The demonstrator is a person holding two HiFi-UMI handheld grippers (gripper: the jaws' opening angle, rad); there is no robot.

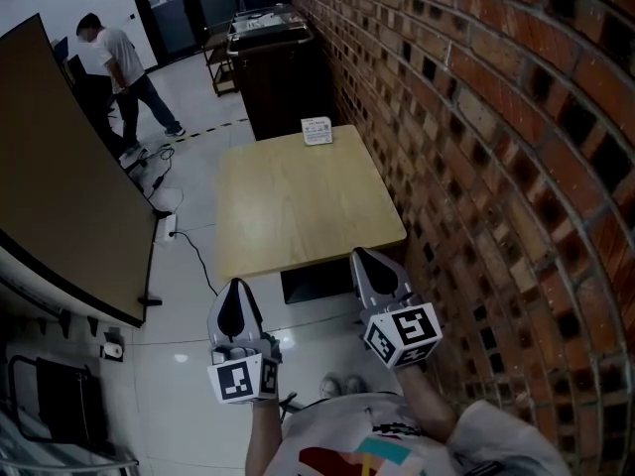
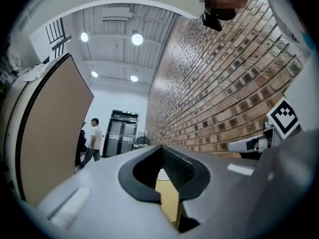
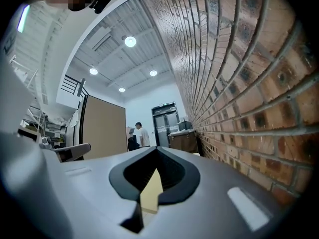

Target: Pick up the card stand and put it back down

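The card stand point(image 1: 317, 131), a small white upright card, sits at the far edge of the light wooden table point(image 1: 298, 206), close to the brick wall. Both grippers hover off the near edge, well short of the stand. My left gripper point(image 1: 235, 286) is shut and empty, left of the table's near corner. My right gripper point(image 1: 359, 254) is shut and empty, its tip at the near edge. In the left gripper view the stand point(image 2: 161, 175) shows small, far across the tabletop point(image 2: 169, 199), through the notch of the closed jaws. The right gripper view shows only tabletop point(image 3: 151, 193) through its notch.
A brick wall point(image 1: 496, 117) runs along the table's right side. Behind the table stands a dark cabinet point(image 1: 278, 67). At the left a large brown panel point(image 1: 60, 167) leans, with cables point(image 1: 184, 236) on the floor beside it. A person point(image 1: 119, 62) stands far back left.
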